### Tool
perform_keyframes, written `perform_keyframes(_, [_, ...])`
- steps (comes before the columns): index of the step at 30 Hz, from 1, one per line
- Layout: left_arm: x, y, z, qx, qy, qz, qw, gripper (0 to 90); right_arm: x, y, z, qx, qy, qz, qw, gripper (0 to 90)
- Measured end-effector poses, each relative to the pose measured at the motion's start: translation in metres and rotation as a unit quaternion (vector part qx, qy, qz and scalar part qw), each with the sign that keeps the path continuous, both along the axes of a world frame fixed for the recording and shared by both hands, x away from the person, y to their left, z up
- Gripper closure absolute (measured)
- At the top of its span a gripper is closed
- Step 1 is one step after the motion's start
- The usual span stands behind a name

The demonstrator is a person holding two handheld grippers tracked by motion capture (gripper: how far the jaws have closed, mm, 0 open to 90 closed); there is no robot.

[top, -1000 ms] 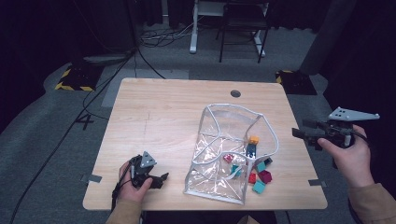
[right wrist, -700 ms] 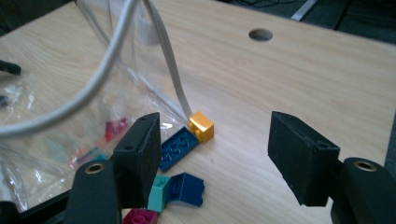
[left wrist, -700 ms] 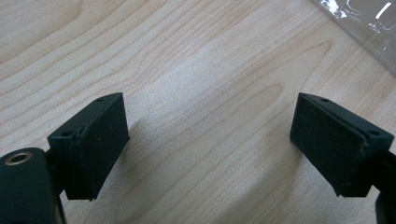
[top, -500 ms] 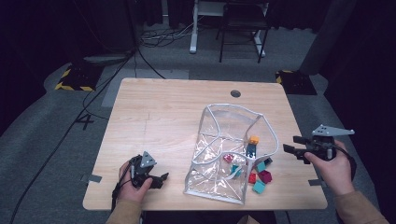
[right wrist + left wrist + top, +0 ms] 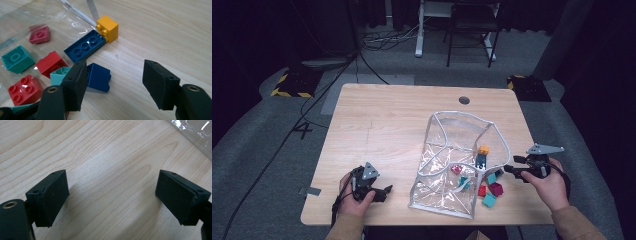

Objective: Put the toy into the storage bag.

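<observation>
In the right gripper view the right tool (image 5: pixel 113 87) hangs low over the table (image 5: pixel 387 125) with its jaws apart and gripping nothing, having just been closing a little; the small dark blue brick (image 5: pixel 98 77) lies just beside its left jaw. Toward 11 o'clock from that brick lies the long dark blue brick (image 5: pixel 85 48), its long axis running from 8 to 2 o'clock, its far end touching the yellow brick (image 5: pixel 108 28) at the edge of the clear plastic bag (image 5: pixel 452 150). Red (image 5: pixel 51 63) and teal (image 5: pixel 17 58) bricks crowd the 9 o'clock side, while the left tool (image 5: pixel 112 202) rests released over bare table.
</observation>
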State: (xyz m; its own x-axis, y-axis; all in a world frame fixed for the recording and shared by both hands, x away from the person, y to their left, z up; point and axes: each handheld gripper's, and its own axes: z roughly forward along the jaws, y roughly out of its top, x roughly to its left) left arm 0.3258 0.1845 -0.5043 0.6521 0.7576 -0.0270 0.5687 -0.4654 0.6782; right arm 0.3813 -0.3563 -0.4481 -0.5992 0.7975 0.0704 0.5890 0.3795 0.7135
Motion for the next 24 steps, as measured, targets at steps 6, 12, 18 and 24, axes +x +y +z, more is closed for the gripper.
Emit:
perform_keyframes(6, [0.000,0.000,0.000,0.000,0.000,0.000,1.0000,11.7,0.005,0.010,-0.013,0.001,0.008,0.009,0.9999,37.1])
perform_keyframes(12, [0.000,0.000,0.000,0.000,0.000,0.000,1.0000,11.7,0.009,0.019,-0.028,-0.023,0.017,0.012,0.9995,37.9])
perform_keyframes(18, [0.000,0.000,0.000,0.000,0.000,0.000,1.0000,11.7,0.016,0.015,-0.032,-0.023,0.015,-0.007,0.9996,37.2])
perform_keyframes(24, [0.000,0.000,0.000,0.000,0.000,0.000,1.0000,11.7,0.017,0.010,-0.029,-0.019,0.007,-0.017,0.9997,36.6])
